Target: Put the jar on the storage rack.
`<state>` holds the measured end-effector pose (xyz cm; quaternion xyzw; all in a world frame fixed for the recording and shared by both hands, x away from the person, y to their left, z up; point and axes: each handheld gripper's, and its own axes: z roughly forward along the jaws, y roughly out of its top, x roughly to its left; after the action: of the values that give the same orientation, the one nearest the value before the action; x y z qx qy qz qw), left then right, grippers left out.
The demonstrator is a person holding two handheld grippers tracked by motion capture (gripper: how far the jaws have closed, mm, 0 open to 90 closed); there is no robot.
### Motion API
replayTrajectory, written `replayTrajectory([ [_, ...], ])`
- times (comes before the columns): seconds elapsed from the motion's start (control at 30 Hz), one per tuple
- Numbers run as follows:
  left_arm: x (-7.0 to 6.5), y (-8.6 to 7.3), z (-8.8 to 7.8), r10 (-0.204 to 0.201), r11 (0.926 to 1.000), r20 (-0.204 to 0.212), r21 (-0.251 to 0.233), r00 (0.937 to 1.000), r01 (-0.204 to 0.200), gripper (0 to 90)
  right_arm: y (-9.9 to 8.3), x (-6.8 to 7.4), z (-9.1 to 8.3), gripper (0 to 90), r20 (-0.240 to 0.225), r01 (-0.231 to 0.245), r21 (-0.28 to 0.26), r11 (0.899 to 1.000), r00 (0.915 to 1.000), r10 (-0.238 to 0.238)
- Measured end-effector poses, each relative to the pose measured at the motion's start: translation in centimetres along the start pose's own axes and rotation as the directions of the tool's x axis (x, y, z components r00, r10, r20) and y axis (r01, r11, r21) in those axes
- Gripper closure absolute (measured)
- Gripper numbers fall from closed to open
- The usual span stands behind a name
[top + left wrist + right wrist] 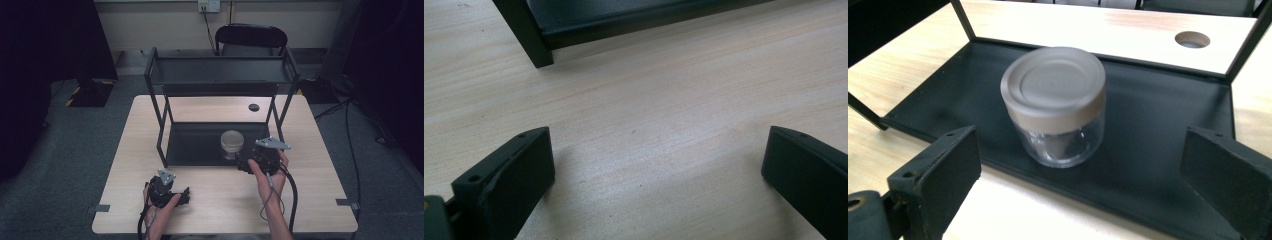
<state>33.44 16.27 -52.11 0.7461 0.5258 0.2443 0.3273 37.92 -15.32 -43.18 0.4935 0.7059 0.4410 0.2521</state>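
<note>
A clear jar with a grey lid point(232, 143) point(1055, 105) stands upright on the bottom shelf of a black two-level metal rack point(165, 75) point(1168, 110), near the shelf's front edge. My right gripper point(248, 163) point(1080, 182) is open just in front of the jar, its jaws wide apart and not touching it. My left gripper point(183, 196) point(656, 175) rests low over the bare wooden table point(220, 200) point(664, 100) near the front left, open with nothing between its jaws. The rack's front left leg point(526, 35) shows ahead of it.
The rack's upper shelf point(220, 70) hangs over the jar, and its thin legs flank the lower shelf. A round cable hole point(254, 107) point(1192, 39) sits in the tabletop behind the rack. A black chair point(251, 37) stands beyond the table.
</note>
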Motion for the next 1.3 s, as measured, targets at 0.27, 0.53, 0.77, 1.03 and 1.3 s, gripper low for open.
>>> replayTrajectory([
  [0.27,0.0,0.0,0.0,0.000,1.0000,0.000,0.000,1.0000,0.000,0.0,-1.4,0.0,-1.2,2.9,0.023,-0.001,0.008,1.000,0.9997,0.001],
  [0.53,0.0,0.0,0.0,0.000,1.0000,0.000,0.000,1.0000,0.000,0.0,-2.7,0.3,-2.0,3.0,0.037,0.005,0.011,1.000,0.9993,-0.006],
  [0.77,0.0,0.0,0.0,0.000,1.0000,0.000,0.000,1.0000,0.000,0.0,-3.9,0.3,-2.5,3.0,0.043,0.002,0.010,1.000,0.9991,-0.002],
  [1.03,0.0,0.0,0.0,0.000,1.0000,0.000,0.000,1.0000,0.000,0.0,-5.4,0.1,-2.7,3.0,0.049,-0.011,0.020,1.000,0.9987,0.010],
  [1.3,0.0,0.0,0.0,0.000,1.0000,0.000,0.000,1.0000,0.000,0.0,-6.9,-0.3,-2.8,3.0,0.048,-0.031,0.041,0.999,0.9984,0.029],
])
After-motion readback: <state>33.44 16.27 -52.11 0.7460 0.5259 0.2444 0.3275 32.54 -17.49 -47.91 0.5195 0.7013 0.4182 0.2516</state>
